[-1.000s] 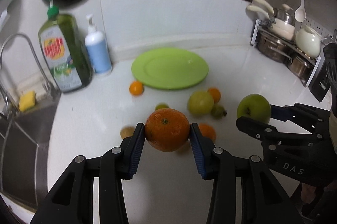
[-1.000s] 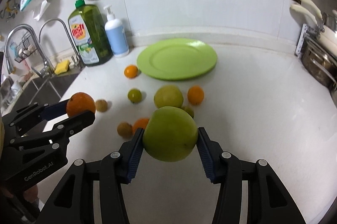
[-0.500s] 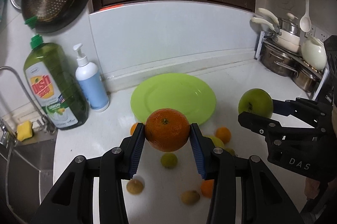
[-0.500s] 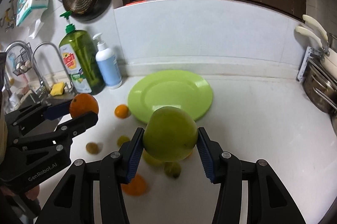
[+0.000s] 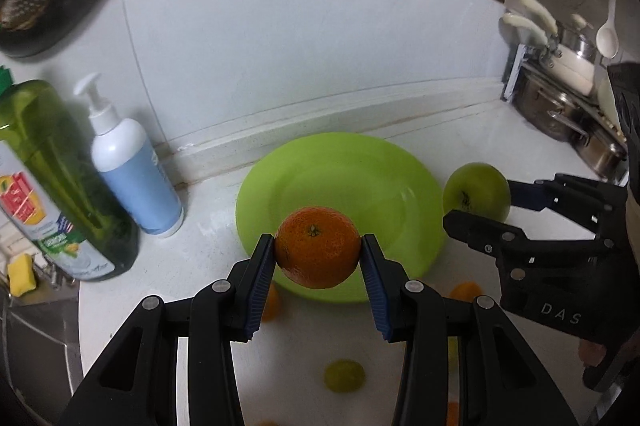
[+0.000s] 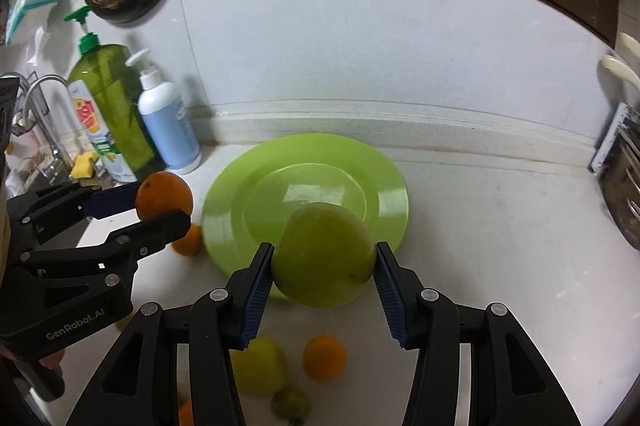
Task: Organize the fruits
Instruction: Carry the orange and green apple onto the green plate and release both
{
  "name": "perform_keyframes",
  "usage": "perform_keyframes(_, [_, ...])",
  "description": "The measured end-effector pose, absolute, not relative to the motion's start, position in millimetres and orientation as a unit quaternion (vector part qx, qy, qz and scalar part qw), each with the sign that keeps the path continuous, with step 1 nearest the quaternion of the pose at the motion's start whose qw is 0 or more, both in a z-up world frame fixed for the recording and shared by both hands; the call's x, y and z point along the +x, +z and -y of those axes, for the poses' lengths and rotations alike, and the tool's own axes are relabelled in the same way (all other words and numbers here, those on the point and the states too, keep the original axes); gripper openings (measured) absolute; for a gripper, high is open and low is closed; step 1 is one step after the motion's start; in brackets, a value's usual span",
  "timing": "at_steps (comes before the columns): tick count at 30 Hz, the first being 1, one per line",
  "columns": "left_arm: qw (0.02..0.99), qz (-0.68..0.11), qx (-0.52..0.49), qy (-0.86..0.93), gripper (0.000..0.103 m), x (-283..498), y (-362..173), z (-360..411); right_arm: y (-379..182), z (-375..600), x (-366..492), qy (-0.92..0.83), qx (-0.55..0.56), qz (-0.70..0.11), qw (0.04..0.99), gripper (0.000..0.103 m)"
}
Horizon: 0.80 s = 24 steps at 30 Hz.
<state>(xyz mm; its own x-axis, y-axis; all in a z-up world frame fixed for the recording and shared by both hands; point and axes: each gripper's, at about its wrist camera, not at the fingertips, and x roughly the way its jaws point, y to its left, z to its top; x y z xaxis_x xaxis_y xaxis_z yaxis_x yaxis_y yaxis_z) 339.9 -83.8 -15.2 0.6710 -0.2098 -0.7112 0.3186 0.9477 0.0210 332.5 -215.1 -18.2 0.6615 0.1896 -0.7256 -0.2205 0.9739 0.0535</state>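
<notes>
Orange [image 5: 318, 247] was clamped in the left gripper [image 5: 318, 258] over the near rim of the plate [image 5: 384, 178]; apple [image 6: 323, 257] was clamped in the right gripper [image 6: 323, 266] over the same rim; loose fruit [image 6: 324, 357] was left before the plate.
</notes>
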Motion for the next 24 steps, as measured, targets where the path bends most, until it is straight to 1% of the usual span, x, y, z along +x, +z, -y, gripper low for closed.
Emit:
perform_keyframes(10, [0.89, -0.421, 0.091, -0.15, 0.043, 387, -50, 92, -52, 220, 386, 0.114, -0.028, -0.432, 0.894, 0.051])
perform_keyframes(24, [0.874, -0.451, 0.094, -0.155, 0.043, 405, -72, 93, -77, 218, 407, 0.118, -0.029, -0.46, 0.879, 0.051])
